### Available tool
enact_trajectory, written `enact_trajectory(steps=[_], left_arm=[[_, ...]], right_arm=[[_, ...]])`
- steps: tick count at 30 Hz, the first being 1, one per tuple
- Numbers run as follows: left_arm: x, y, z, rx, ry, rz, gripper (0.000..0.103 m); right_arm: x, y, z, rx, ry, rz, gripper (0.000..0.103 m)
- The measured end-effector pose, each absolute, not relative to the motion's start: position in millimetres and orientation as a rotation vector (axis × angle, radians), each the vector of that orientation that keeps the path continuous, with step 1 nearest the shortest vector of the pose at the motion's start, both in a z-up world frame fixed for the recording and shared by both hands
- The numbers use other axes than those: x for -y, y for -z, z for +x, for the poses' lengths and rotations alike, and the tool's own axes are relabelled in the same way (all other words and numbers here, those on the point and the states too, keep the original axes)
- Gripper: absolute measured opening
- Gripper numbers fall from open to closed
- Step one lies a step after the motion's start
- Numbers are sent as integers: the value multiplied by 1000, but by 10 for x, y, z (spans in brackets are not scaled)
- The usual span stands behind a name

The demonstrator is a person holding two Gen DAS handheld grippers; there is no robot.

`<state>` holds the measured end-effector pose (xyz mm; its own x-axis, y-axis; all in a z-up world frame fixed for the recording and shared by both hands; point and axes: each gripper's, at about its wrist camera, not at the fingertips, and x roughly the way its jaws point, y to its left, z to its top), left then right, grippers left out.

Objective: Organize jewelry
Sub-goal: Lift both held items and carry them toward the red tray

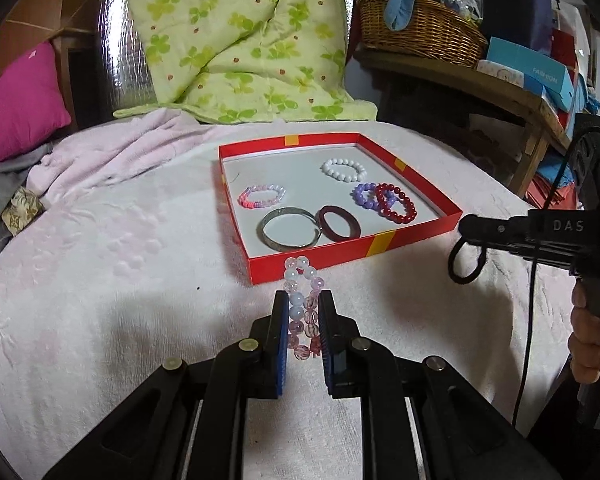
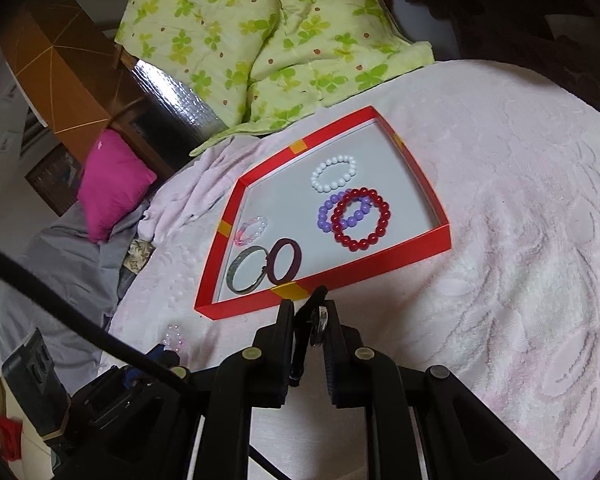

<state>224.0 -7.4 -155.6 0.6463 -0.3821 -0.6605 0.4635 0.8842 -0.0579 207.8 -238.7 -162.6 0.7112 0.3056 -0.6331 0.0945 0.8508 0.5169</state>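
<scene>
- Left wrist view: the left gripper (image 1: 303, 316) is pinching a pink-and-white bead bracelet (image 1: 302, 304), dangling at six o'clock of the red tray (image 1: 340, 254).
- Beads look light, slippery and floppy; gripping across the strand suits.
- The right gripper (image 2: 309, 322) is clamping a thin black ring (image 2: 312, 312), seemingly stiff.

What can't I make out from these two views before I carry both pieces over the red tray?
- Black ring, right wrist view: the fingers cover most of it, so its shape and the shiny piece on it are unclear.
- Pink beaded bracelet, left wrist view: its lower part is hidden between the fingers.
- Pale pink bracelet in the red tray, right wrist view: too faint and small to count beads.
</scene>
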Motion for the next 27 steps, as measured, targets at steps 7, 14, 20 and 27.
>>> enact_trajectory(steps=[7, 14, 20, 27], left_arm=[[99, 1524, 2219, -719, 481, 128, 15], [161, 1478, 2185, -699, 466, 138, 15], [200, 1449, 2160, -689, 481, 141, 15], [219, 1413, 2138, -675, 493, 134, 15]], right_arm=[[2343, 1648, 2098, -790, -142, 546, 15], [2451, 1603, 2042, -754, -140, 557, 15], [2622, 1553, 1972, -727, -120, 575, 15], [2896, 1535, 1878, -706, -84, 617, 15]])
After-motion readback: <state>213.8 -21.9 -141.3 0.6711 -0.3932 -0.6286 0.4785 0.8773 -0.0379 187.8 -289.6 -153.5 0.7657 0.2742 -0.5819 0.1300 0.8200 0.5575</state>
